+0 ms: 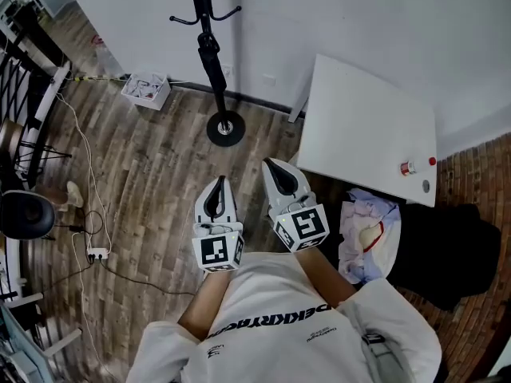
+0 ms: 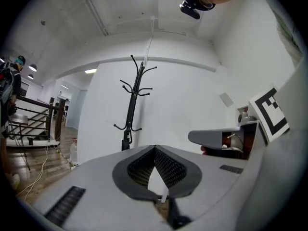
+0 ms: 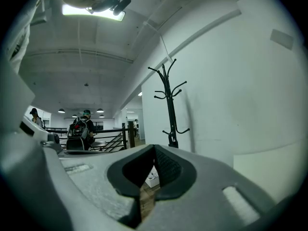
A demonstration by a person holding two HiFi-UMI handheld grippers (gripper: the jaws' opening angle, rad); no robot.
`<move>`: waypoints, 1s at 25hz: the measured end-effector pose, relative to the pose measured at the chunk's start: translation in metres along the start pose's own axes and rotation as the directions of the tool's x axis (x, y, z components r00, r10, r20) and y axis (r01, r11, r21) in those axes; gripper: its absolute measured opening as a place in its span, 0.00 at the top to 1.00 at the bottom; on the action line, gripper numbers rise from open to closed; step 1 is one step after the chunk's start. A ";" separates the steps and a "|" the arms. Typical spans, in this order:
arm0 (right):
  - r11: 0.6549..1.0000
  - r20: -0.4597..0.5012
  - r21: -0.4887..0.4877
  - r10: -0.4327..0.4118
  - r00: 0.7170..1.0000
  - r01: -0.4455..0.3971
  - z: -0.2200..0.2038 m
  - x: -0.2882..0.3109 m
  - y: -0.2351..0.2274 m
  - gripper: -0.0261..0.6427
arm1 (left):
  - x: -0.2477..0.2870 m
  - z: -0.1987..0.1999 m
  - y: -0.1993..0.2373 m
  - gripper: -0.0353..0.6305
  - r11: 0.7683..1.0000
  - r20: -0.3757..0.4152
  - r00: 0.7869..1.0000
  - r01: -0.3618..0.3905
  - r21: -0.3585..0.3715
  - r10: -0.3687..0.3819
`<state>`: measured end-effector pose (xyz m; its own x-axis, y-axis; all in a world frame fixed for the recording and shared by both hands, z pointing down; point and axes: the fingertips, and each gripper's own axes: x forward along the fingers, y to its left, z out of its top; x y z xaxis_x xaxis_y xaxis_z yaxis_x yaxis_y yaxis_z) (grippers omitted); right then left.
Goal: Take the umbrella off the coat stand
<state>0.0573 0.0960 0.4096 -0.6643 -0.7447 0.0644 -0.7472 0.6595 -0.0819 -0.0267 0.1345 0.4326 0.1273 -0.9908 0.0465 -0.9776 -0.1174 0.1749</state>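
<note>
A black coat stand [image 1: 206, 22] rises by the white wall, with its round base [image 1: 226, 128] on the wood floor. Low on its pole hangs a folded black umbrella [image 1: 212, 64]; it appears small in the left gripper view [image 2: 126, 141] and in the right gripper view [image 3: 173, 140]. My left gripper [image 1: 219, 182] and right gripper [image 1: 274, 164] are held side by side in front of my chest, pointing level toward the stand and well short of it. Both are shut with nothing between the jaws, as the left gripper view [image 2: 155, 148] and right gripper view [image 3: 154, 147] show.
A white table [image 1: 371, 126] stands right of the stand, with small red items near its edge. A white box [image 1: 146, 88] sits by the wall on the left. Cables and a power strip [image 1: 97, 254] lie on the floor. Cloth [image 1: 367, 230] and a black bag [image 1: 447, 250] lie right.
</note>
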 end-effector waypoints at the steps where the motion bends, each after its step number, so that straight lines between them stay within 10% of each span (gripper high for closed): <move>1: 1.000 -0.002 0.002 -0.008 1.000 0.008 0.004 0.016 -0.001 0.96 | 0.013 0.006 0.011 0.95 1.000 0.001 1.000 0.007 0.000 -0.007; 25: 0.993 -0.014 -0.005 -0.122 0.992 0.121 0.025 0.219 -0.040 0.96 | 0.195 0.033 0.138 0.95 0.995 -0.046 0.994 0.097 -0.004 -0.098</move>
<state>-0.0577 -0.0957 0.4024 -0.5688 -0.8178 0.0877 -0.8225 0.5646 -0.0687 -0.1424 -0.0771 0.4329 0.2298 -0.9704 0.0746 -0.9598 -0.2132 0.1828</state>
